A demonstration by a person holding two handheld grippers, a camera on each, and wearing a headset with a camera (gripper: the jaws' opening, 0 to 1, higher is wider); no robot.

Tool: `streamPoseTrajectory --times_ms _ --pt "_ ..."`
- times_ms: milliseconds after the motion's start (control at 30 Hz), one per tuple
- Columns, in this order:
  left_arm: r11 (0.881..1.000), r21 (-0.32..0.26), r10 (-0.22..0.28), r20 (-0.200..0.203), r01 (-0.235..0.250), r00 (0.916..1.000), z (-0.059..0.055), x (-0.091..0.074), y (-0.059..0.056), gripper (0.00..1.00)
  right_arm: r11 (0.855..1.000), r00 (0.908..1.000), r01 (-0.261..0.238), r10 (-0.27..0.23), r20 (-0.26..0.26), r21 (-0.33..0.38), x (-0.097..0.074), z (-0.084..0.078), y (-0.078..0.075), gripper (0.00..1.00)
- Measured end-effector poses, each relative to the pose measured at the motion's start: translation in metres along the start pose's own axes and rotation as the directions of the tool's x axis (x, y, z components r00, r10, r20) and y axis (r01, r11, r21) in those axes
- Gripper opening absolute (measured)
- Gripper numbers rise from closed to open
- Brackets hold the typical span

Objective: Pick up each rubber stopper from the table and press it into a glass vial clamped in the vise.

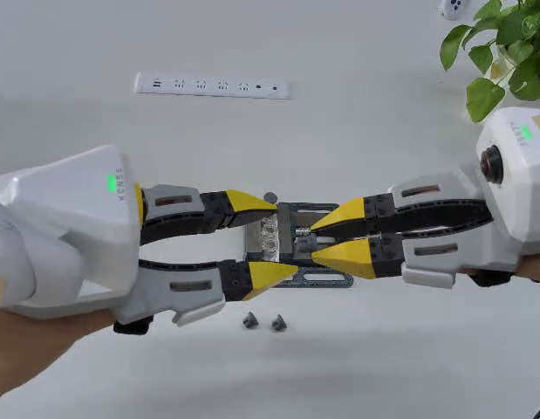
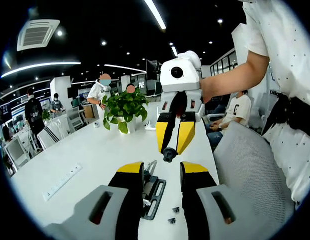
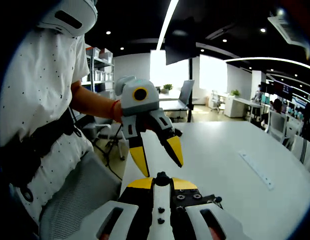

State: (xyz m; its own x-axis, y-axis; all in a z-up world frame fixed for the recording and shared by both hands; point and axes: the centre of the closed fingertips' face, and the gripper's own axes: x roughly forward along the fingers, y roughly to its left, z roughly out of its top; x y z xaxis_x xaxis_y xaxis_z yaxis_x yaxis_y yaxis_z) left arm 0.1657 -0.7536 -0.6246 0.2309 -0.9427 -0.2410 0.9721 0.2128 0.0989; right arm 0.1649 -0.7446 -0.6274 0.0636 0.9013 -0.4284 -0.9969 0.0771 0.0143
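Stopper in hand: one dark rubber stopper (image 2: 168, 156) is pinched between the yellow fingertips of the right gripper (image 1: 315, 237), its end sticking out just past the tips.
Right fingers: drawn narrow, clamped on that stopper.
Left fingers: the left gripper (image 1: 284, 238) is spread wide with nothing between its jaws; in the head view its two tips straddle the vial end of the vise.
Vise: the vise (image 1: 326, 279) sits on the white table (image 1: 365, 113) between the two grippers, which face each other tip to tip.
Vials: the glass vials (image 1: 270, 236) stand in the vise, just beside the right gripper's tips and the held stopper.
Loose stoppers: two grey stoppers (image 1: 250, 320) (image 1: 278, 323) lie side by side on the table, near the vise on the person's side, clear of all fingers.
Background: a power strip (image 1: 213, 85) and a potted plant (image 1: 505, 44) lie farther back.
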Motion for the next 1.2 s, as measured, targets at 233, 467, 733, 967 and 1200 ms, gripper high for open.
streamPoseTrajectory --times_ms 233,467,733,967,1200 --pt "0.999 0.032 -0.019 0.022 0.018 0.9996 0.009 -0.002 -0.003 0.15 1.000 0.9999 -0.009 0.009 0.009 -0.007 0.001 0.004 0.002 0.06" --pt "0.998 0.056 -0.032 0.028 0.030 0.9991 0.013 -0.002 -0.007 0.08 1.000 0.9997 -0.010 0.010 0.024 0.001 0.000 0.010 0.003 0.06" --pt "0.997 0.069 -0.038 0.028 0.036 0.9989 0.016 -0.002 -0.008 0.06 1.000 0.9997 -0.009 0.009 0.025 0.001 0.000 0.012 0.002 0.06" --pt "0.996 0.079 -0.037 0.044 0.033 0.9984 0.020 -0.003 -0.007 0.08 1.000 0.9998 -0.008 0.008 0.019 -0.003 -0.001 0.012 0.003 0.06" --pt "0.996 0.080 -0.042 0.045 0.038 0.9981 0.017 -0.006 -0.006 0.06 1.000 0.9996 -0.007 0.007 0.029 0.003 -0.002 0.013 0.001 0.06"
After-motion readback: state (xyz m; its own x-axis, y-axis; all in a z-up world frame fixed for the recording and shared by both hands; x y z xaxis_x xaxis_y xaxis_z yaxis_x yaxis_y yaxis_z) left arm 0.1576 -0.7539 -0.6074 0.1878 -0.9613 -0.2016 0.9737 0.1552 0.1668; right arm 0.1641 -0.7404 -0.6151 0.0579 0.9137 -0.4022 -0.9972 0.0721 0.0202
